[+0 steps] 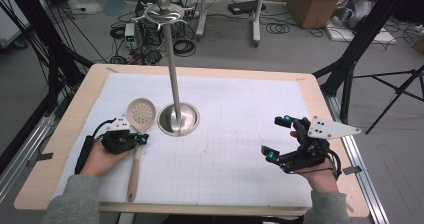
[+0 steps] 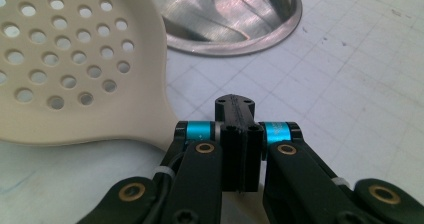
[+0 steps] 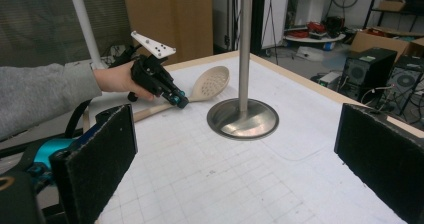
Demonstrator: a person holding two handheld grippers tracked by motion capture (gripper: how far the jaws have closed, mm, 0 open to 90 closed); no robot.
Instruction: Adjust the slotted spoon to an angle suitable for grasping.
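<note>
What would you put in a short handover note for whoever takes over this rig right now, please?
Left gripper: jaws shut, tips at the neck of the slotted spoon, beside it in its own view; a grip cannot be confirmed.
Right gripper: open, holding nothing, over the right side of the mat.
The spoon lies flat on the mat, bowl beside the base of the metal stand.
Done: left gripper brought to the spoon.
Left: probably grasp and lift the spoon.

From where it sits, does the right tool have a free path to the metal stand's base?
Probably yes. The right tool is open, holds nothing, and only bare gridded mat lies between it and the stand base; the slotted spoon lies on the far side.
</note>
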